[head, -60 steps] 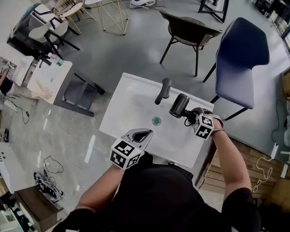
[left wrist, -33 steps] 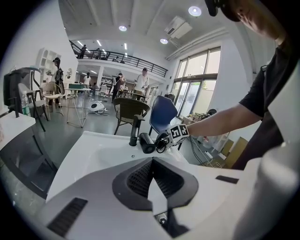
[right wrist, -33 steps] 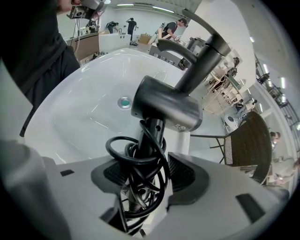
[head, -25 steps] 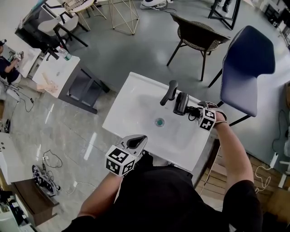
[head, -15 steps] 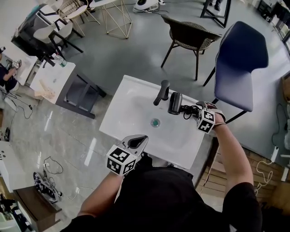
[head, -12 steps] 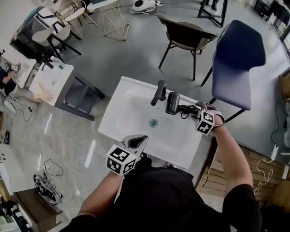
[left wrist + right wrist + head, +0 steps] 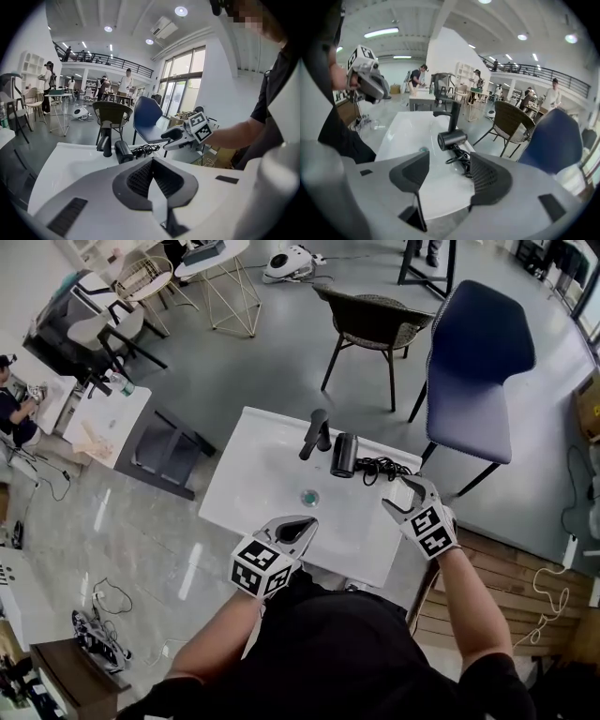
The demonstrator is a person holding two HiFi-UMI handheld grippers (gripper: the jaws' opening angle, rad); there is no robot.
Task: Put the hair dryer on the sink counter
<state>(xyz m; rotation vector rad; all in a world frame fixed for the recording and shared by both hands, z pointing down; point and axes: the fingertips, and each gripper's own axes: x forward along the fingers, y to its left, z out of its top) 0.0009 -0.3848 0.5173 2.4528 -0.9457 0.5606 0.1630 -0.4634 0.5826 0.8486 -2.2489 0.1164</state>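
Observation:
A black hair dryer (image 7: 344, 454) lies on the white sink counter (image 7: 361, 531), just right of the black faucet (image 7: 315, 432). Its coiled cord (image 7: 380, 468) trails to the right. My right gripper (image 7: 403, 498) hovers open over the counter's right edge, a short way back from the cord, with nothing between its fingers. In the right gripper view the hair dryer (image 7: 451, 139) and cord (image 7: 459, 159) lie ahead of the open right gripper (image 7: 450, 173). My left gripper (image 7: 302, 524) is shut and empty at the counter's near edge. In the left gripper view the dryer (image 7: 123, 151) lies beyond the left gripper (image 7: 152, 180).
The basin's drain (image 7: 308, 498) sits in front of the faucet. A blue chair (image 7: 478, 362) stands close to the counter's right, a wicker chair (image 7: 375, 320) behind it. A white side table (image 7: 98, 423) and a dark stool (image 7: 169, 446) stand to the left.
My right gripper held the hair dryer by the faucet; it has now opened, let go and drawn back towards me. The dryer rests on the counter. The left gripper barely moved.

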